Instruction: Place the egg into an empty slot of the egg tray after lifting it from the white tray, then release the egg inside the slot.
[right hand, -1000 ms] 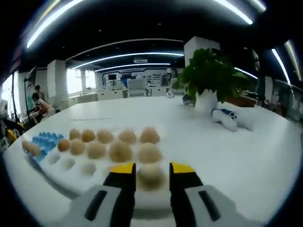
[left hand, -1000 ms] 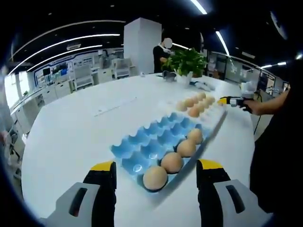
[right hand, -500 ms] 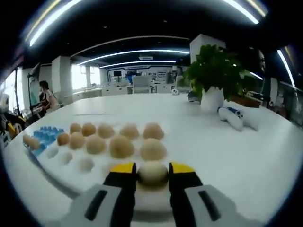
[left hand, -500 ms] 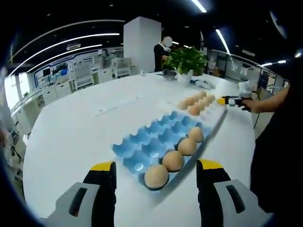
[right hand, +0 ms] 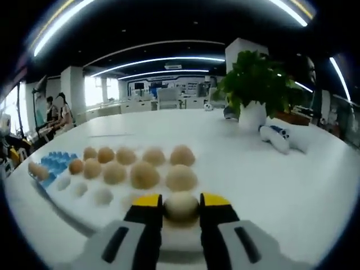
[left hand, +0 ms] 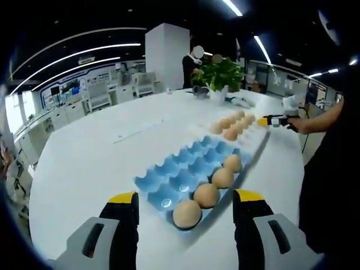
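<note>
In the right gripper view my right gripper (right hand: pixel 181 203) is shut on a pale egg (right hand: pixel 181 206), held just over the near edge of the white tray (right hand: pixel 67 203), which carries several tan eggs (right hand: pixel 144 174). The blue egg tray (right hand: pixel 52 165) lies beyond it at the left. In the left gripper view my left gripper (left hand: pixel 185 198) stands open over the near end of the blue egg tray (left hand: pixel 183 171), whose right row holds several eggs (left hand: pixel 206 194); its other slots are bare. The right gripper (left hand: pixel 271 120) shows far right there, by the white tray (left hand: pixel 254 132).
A potted plant (right hand: pixel 251 90) and a white-and-blue device (right hand: pixel 274 138) stand on the round white table (left hand: pixel 84 163) beyond the trays. A person's dark sleeve (left hand: pixel 326 163) runs along the right of the left gripper view. People stand in the office background.
The right gripper's jaws have closed onto the pale egg and raised it a little from the white tray. The left gripper has held still, with only a slight camera shift.
</note>
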